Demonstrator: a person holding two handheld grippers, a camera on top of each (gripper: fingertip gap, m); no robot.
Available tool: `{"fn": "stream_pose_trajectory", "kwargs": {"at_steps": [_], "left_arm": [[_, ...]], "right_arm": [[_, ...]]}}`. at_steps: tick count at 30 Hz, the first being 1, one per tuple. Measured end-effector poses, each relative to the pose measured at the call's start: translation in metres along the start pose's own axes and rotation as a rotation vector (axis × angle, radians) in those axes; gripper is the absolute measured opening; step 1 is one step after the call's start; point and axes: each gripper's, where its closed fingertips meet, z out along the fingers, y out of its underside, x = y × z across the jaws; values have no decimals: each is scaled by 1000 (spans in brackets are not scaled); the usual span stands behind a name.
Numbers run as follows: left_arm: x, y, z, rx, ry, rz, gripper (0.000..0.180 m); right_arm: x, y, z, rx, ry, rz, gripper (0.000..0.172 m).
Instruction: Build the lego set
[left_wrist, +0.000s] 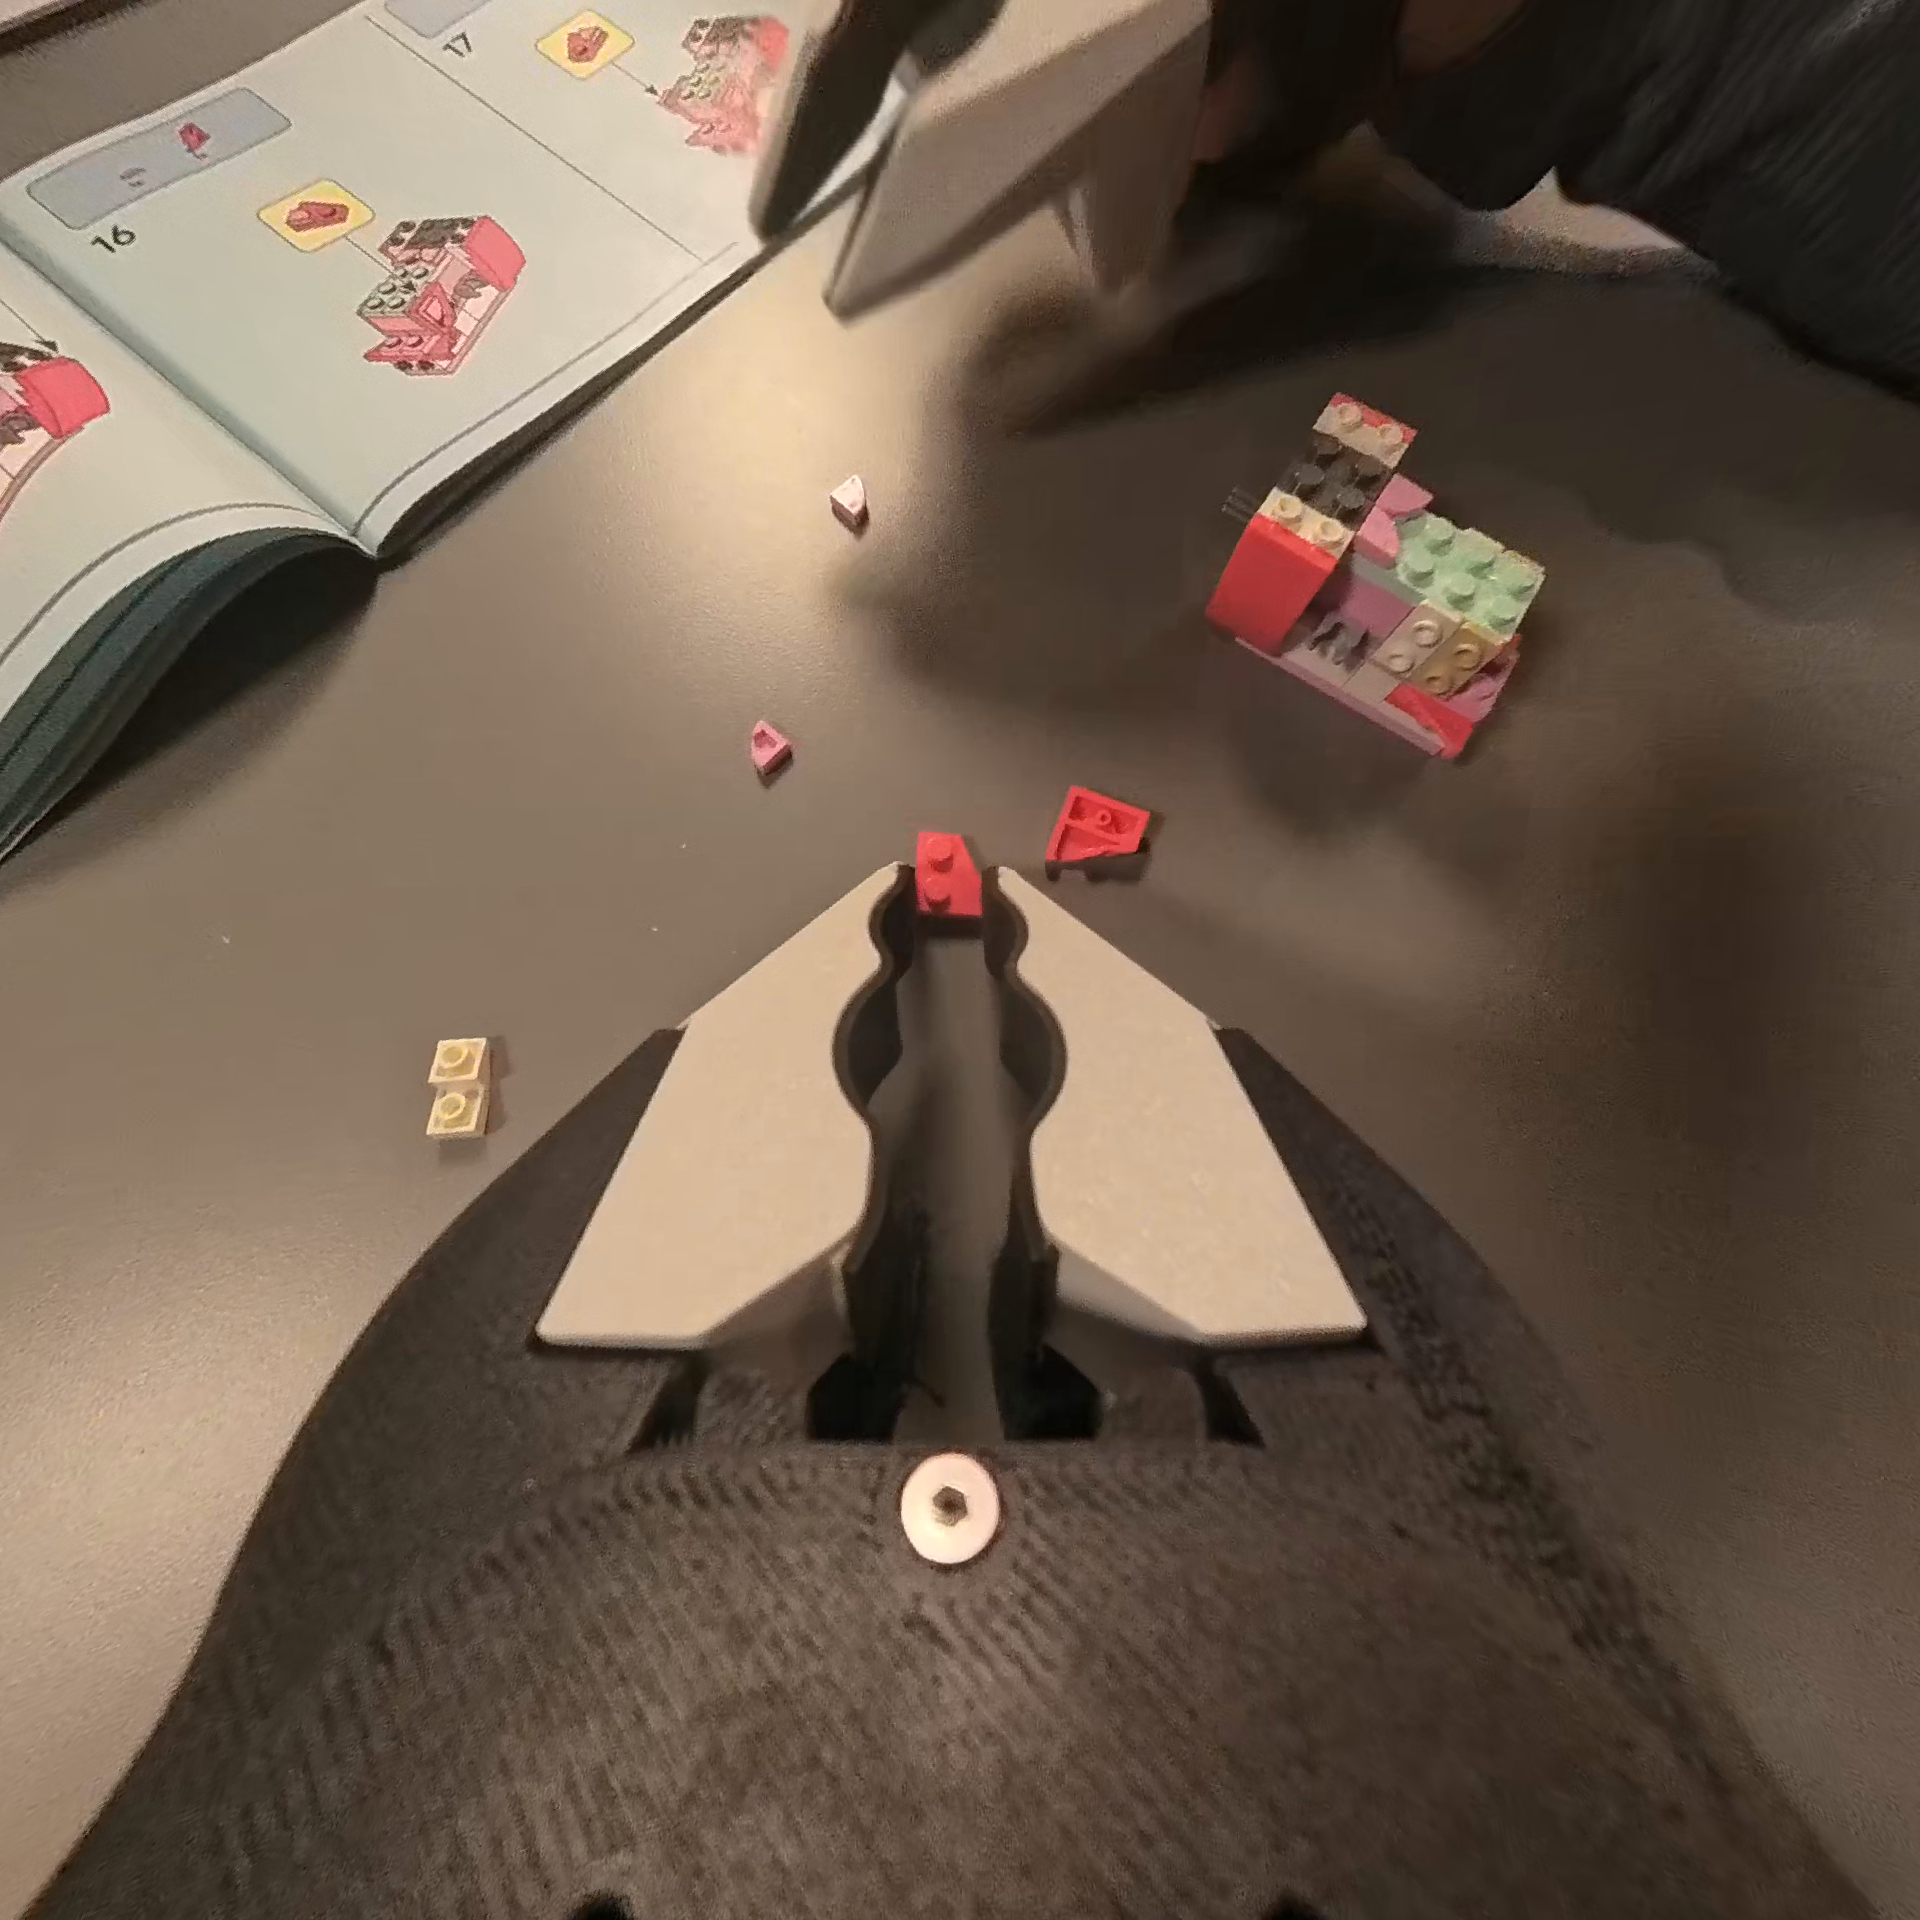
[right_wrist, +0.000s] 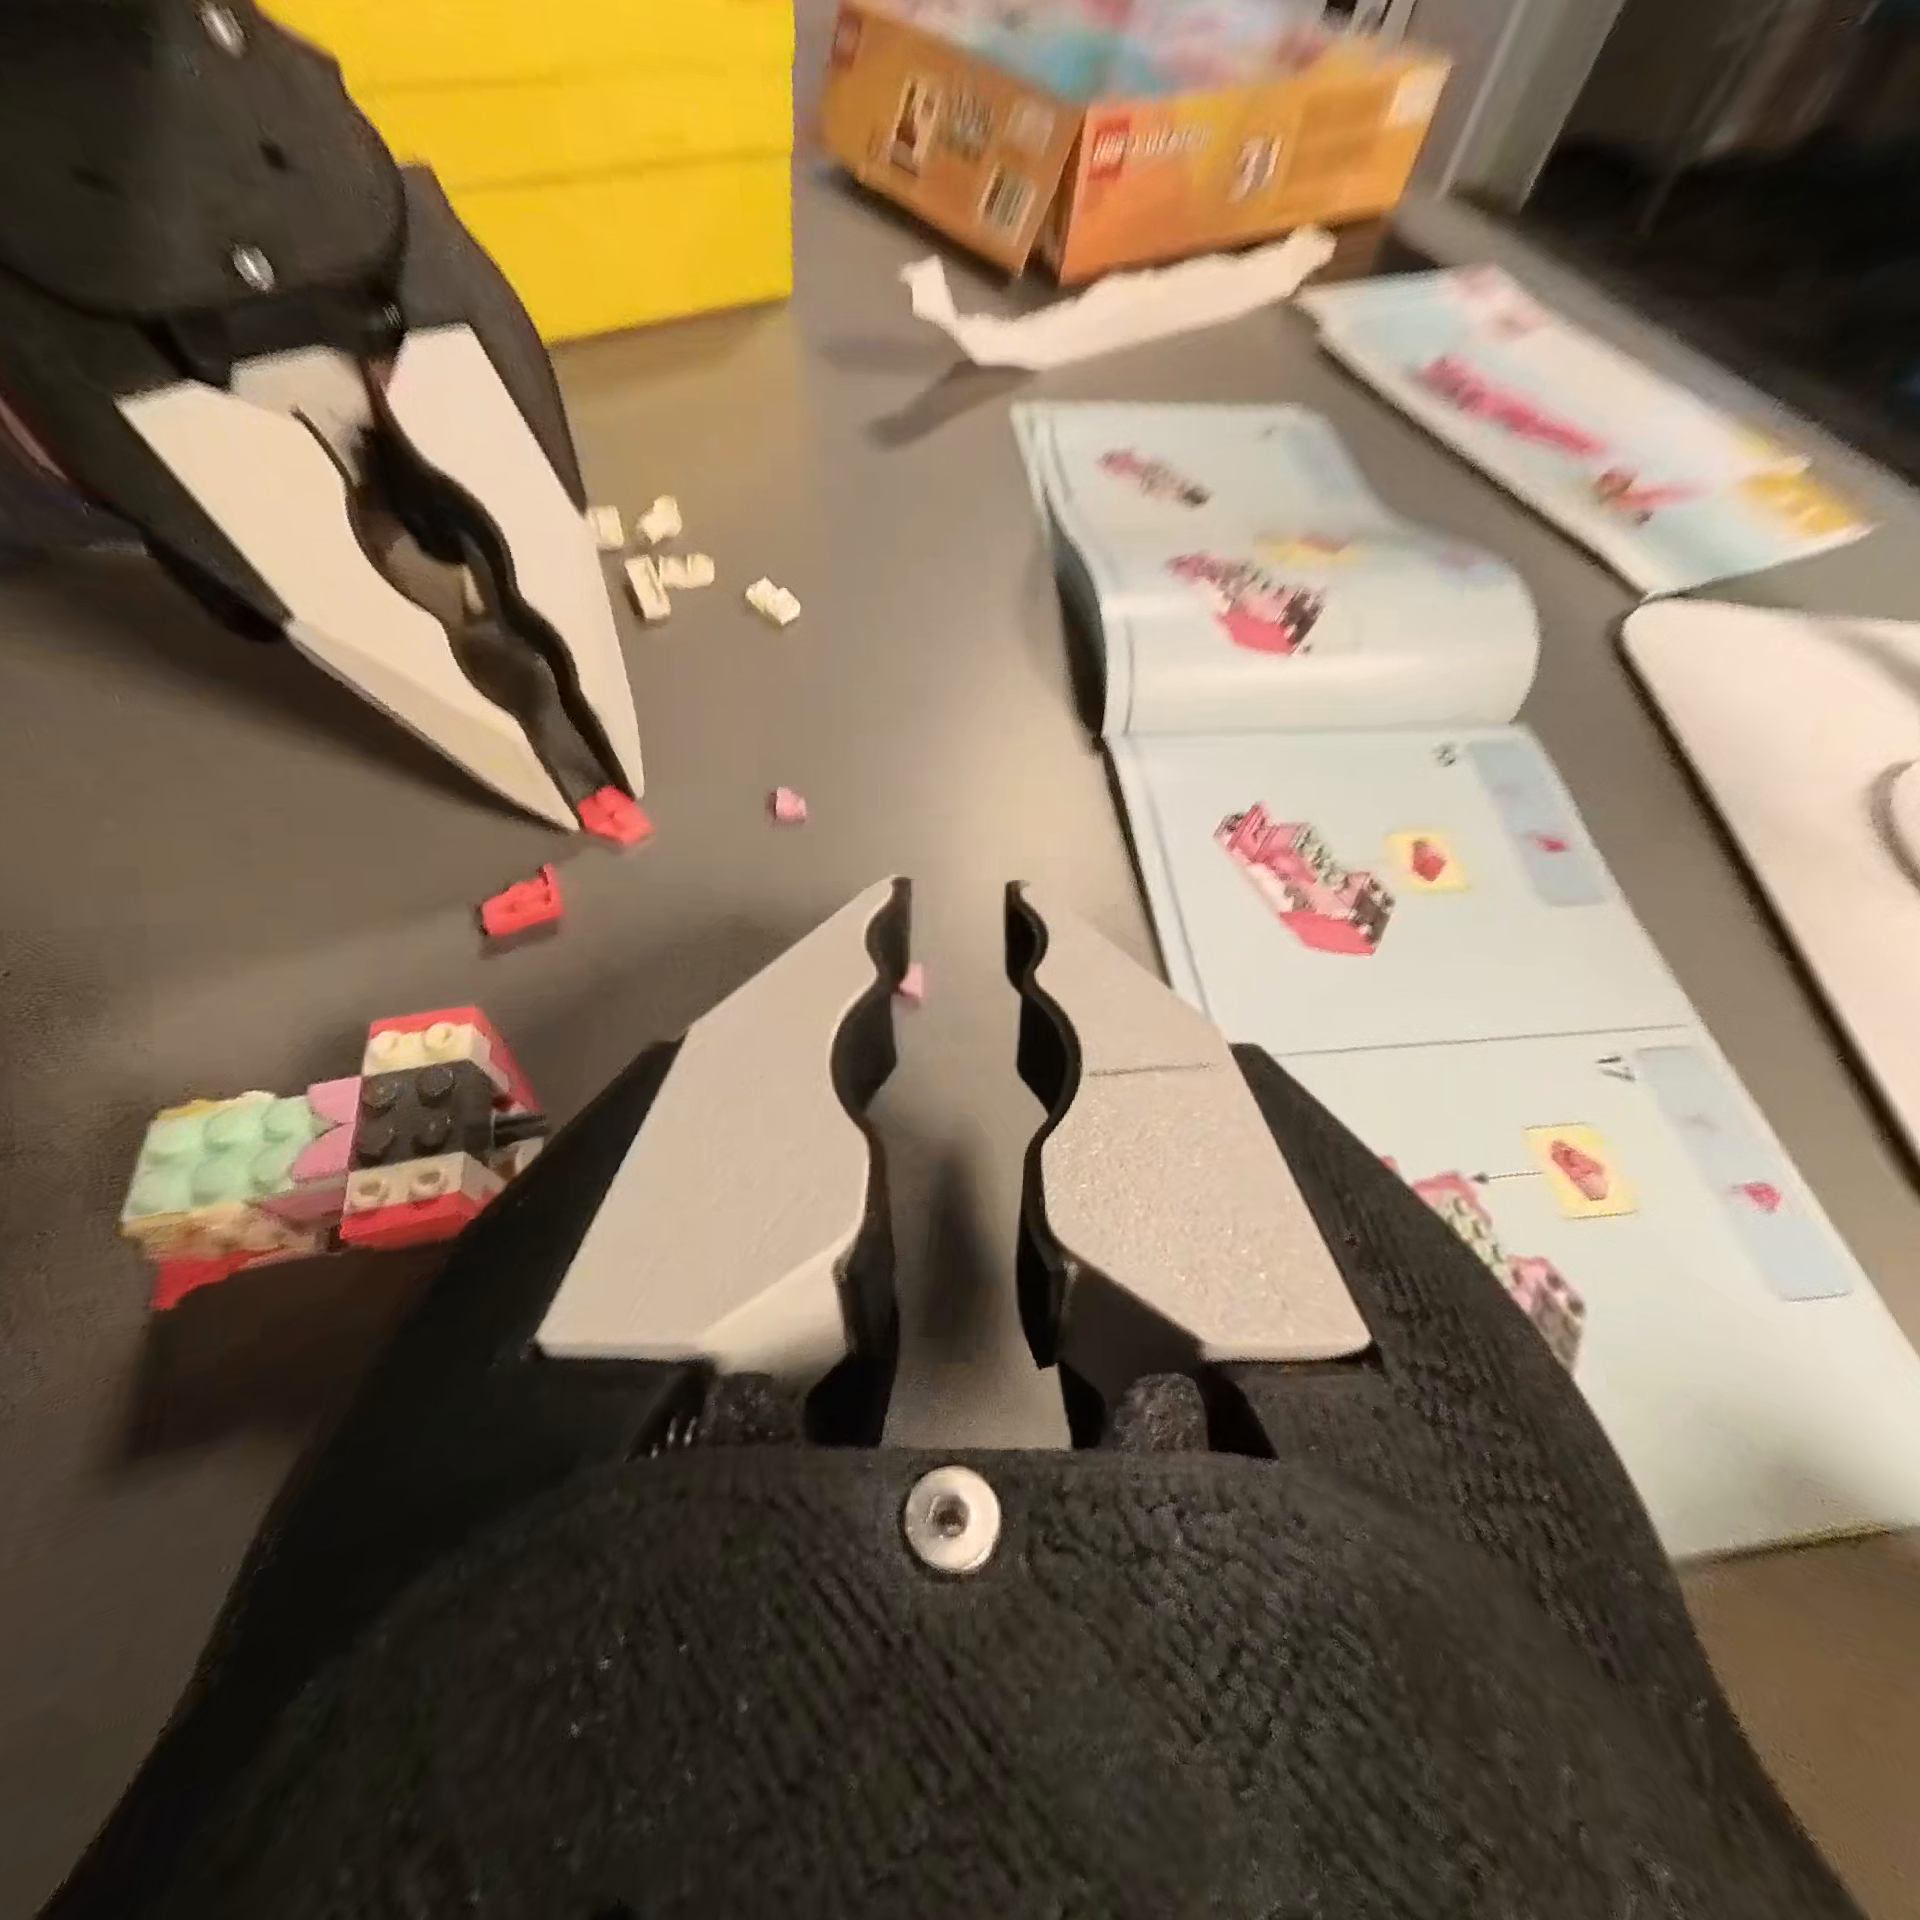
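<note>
A small red studded brick is pinched between the tips of the left gripper, low over the grey table. The right gripper is held slightly open and bare above a loose pink piece, beside the part-built brick model; an open instruction booklet is spread toward the table's right edge.

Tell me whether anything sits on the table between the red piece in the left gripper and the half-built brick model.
One thing does: a loose red wedge plate lies on the table just right of the red piece pinched in the left gripper, roughly on the line toward the brick model. Beyond it, the table looks bare.
</note>
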Motion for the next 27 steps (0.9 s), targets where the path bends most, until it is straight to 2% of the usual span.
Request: {"fn": "stream_pose_trajectory", "kwargs": {"at_steps": [3,6,7,17,23,27], "left_arm": [[0,0,0,-1,-1,0,12],[0,0,0,-1,-1,1,12],[0,0,0,-1,-1,1,12],[0,0,0,3,7,-9,12],[0,0,0,6,14,-19,12],[0,0,0,8,19,-27,12]], "right_arm": [[-3,15,10,-117,18,-52,23],[-8,28,17,-215,21,-121,20],[-10,28,17,-220,16,-129,16],[-1,30,12,-220,31,-29,19],[8,28,9,-195,72,25,13],[0,28,10,-194,26,5,23]]}}
